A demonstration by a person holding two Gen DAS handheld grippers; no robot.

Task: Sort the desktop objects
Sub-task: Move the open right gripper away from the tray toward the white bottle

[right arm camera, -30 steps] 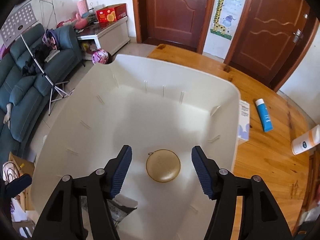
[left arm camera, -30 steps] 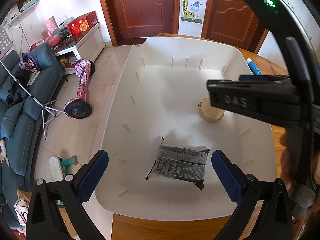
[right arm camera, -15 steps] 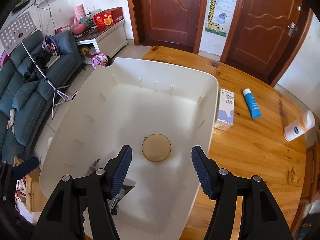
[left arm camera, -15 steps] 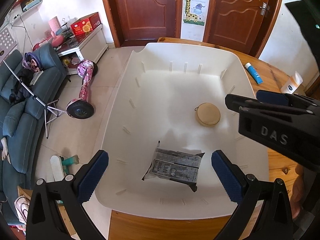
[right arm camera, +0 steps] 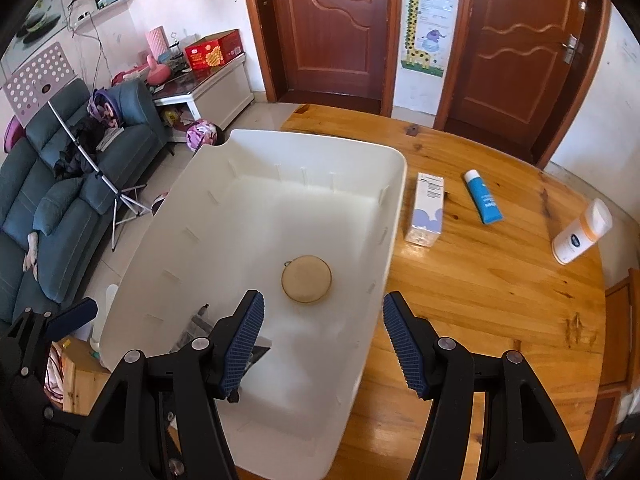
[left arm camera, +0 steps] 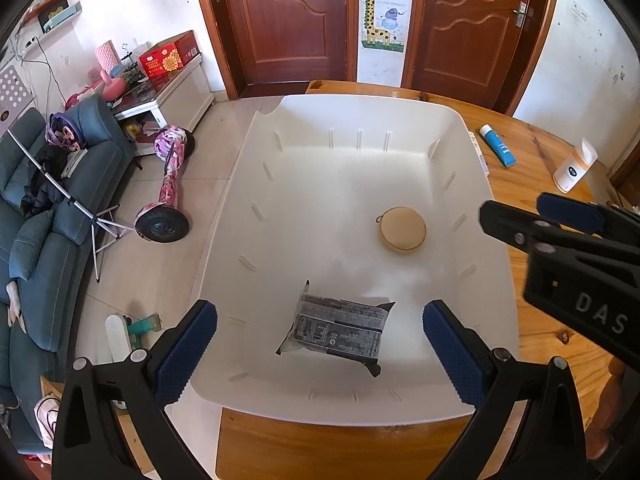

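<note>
A large white bin [left arm camera: 344, 168] [right arm camera: 248, 200] sits on the wooden table [right arm camera: 480, 280]. Inside it lie a grey printed packet [left arm camera: 340, 324] and a round tan case [left arm camera: 402, 229] [right arm camera: 306, 283]. My left gripper [left arm camera: 320, 344] hangs open above the packet, holding nothing. My right gripper [right arm camera: 323, 344] is open and empty over the bin's right wall, and shows in the left wrist view as a black body [left arm camera: 568, 252]. On the table right of the bin lie a white carton [right arm camera: 426, 208], a blue tube [right arm camera: 484, 197] [left arm camera: 496, 145] and a white bottle with an orange band [right arm camera: 580, 232] [left arm camera: 574, 166].
The table's left edge drops to a tiled floor [left arm camera: 168, 184] with a pink hoverboard [left arm camera: 166, 192], a tripod stand [left arm camera: 80, 208] and a blue sofa [left arm camera: 36, 216]. Two brown doors [right arm camera: 340, 28] stand behind the table. A wooden chair back [right arm camera: 618, 332] is at the far right.
Both grippers have pulled back and up from the bin. The right gripper moved rightward off the tan case, so the carton, tube and bottle now show. Both stay open.
</note>
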